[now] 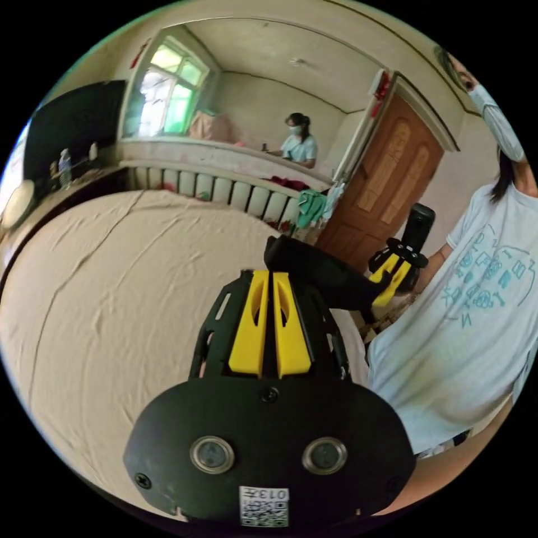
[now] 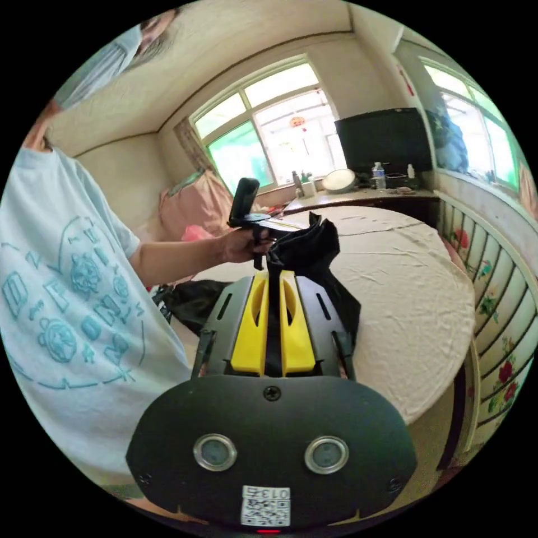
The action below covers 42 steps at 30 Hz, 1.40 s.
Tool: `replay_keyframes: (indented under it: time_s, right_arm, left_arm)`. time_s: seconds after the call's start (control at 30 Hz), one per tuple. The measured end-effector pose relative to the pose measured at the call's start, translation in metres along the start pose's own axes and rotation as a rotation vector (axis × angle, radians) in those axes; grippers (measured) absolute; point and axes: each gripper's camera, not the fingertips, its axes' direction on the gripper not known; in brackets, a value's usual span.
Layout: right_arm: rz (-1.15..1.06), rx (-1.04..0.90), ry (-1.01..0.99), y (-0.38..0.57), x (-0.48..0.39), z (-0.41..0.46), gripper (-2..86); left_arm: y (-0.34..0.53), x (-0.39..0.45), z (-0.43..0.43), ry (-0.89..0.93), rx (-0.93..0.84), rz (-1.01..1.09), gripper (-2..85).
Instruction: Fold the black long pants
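Note:
The black long pants [image 1: 322,272] hang bunched in the air above the bed, stretched between my two grippers. In the left gripper view my left gripper [image 1: 272,276] has its yellow jaws shut on one end of the cloth. My right gripper [image 1: 384,288] pinches the other end near the person's shirt. In the right gripper view my right gripper [image 2: 274,274] is shut, with black fabric running down between its jaws. The pants [image 2: 311,246] rise from there to my left gripper [image 2: 283,226], held in a hand, and a fold drapes down to the right.
A wide bed with a wrinkled beige sheet [image 1: 129,280] lies below. Another dark garment [image 2: 190,302] rests at its near edge. The person in a pale blue T-shirt [image 1: 465,336] stands close. A second person [image 1: 300,143] sits beyond the railing. A wooden door [image 1: 386,185] is behind.

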Motion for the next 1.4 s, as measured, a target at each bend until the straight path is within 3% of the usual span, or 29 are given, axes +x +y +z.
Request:
replay_keyframes:
  time_s: [0.17, 0.37, 0.53, 0.67, 0.8, 0.9, 1.0, 1.07, 1.23, 1.4]
  right_arm:
    - [-0.182, -0.217, -0.039, 0.015, -0.062, 0.133, 4.3]
    - [-0.360, -0.476, -0.032, 0.042, -0.116, 0.253, 8.5]
    - [-0.389, -0.382, -0.159, 0.025, -0.133, 0.237, 10.1]
    - [-0.245, -0.292, 0.141, 0.014, -0.066, 0.218, 9.1]
    - [-0.148, -0.406, 0.385, 0.014, 0.027, 0.246, 8.1]
    - [-0.211, -0.484, 0.381, 0.012, 0.053, 0.279, 7.7]
    - [-0.384, -0.583, 0.387, 0.022, 0.051, 0.326, 4.3]
    - [-0.411, -0.636, 0.347, 0.026, 0.054, 0.349, 2.4]
    - [-0.308, -0.570, 0.303, 0.014, 0.053, 0.369, 2.2]
    - [-0.254, -0.493, 0.265, 0.009, 0.052, 0.361, 5.5]
  left_arm:
    - [0.103, -0.001, -0.042, -0.143, -0.060, -0.280, 1.0]
    - [0.164, -0.010, -0.061, -0.262, -0.169, -0.539, 6.6]
    - [0.186, 0.015, -0.110, -0.300, -0.083, -0.678, 13.6]
    - [0.176, 0.049, -0.107, -0.198, -0.050, -0.722, 17.0]
    - [0.156, 0.074, -0.080, -0.211, -0.069, -0.775, 17.7]
    - [0.146, 0.082, -0.064, -0.317, -0.117, -0.828, 14.4]
    - [0.135, 0.087, -0.061, -0.449, -0.234, -0.791, 5.7]
    - [0.133, 0.088, -0.069, -0.448, -0.280, -0.786, 2.4]
    - [0.154, 0.105, -0.104, -0.450, -0.208, -0.869, 2.2]
    - [0.174, 0.122, -0.125, -0.406, -0.142, -0.967, 7.3]
